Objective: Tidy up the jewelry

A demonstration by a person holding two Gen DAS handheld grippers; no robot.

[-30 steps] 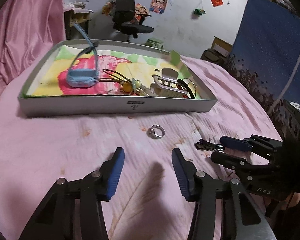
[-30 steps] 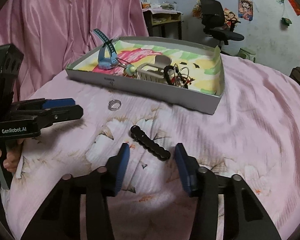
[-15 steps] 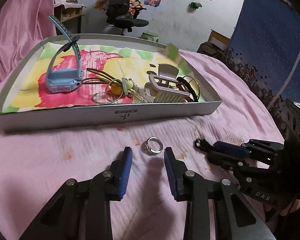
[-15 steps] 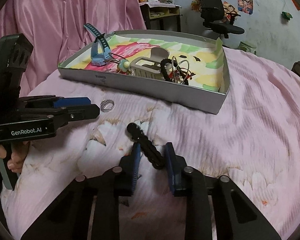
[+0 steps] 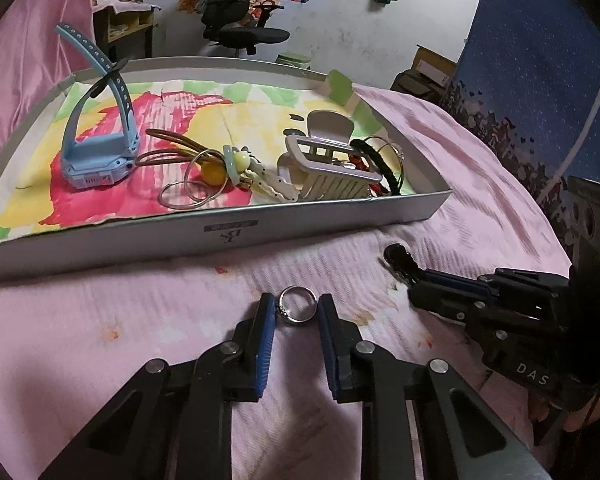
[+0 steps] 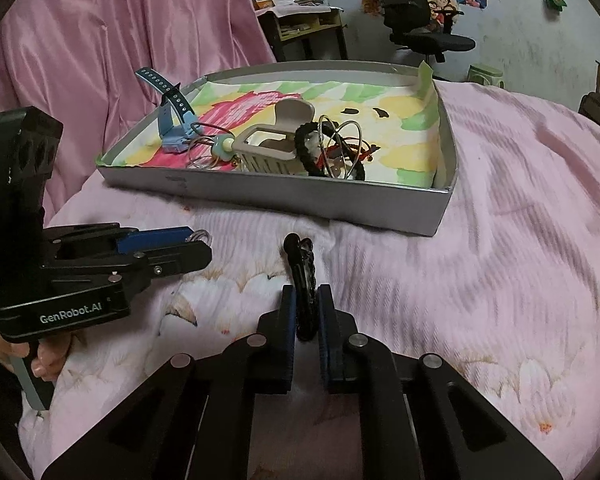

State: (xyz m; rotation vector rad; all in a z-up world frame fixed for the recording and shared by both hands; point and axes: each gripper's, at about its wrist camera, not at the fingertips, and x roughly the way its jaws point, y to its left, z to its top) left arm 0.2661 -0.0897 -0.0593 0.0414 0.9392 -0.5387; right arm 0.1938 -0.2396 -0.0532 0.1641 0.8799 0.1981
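Closing around a silver ring (image 5: 296, 309), the left claw (image 5: 297, 312) occupies the lower centre of the left wrist view; we see its blue pads flanking the ring on the pink bedspread (image 5: 100, 312), the left pad touching it, while contact on the right we cannot tell. Its jaws have just been narrowing. In the right wrist view, lower centre, the right claw (image 6: 305, 312) grips a black hair clip (image 6: 302, 280), the pads pressing on the clip's near end after the jaws drew together; the clip's far end points toward the tray. We note the white tray (image 5: 228, 236) across the upper half of both views, resting on the bedspread just beyond both claws. Inside it lie a blue watch (image 5: 96, 152) at left, thin wire hoops (image 5: 188, 192) and a yellow bead (image 5: 214, 174) in the middle, and a white claw-style hair clamp (image 5: 328, 172) with a black cord (image 5: 380, 168) at right. A black office chair (image 5: 236, 28) stands at upper centre, behind the tray.
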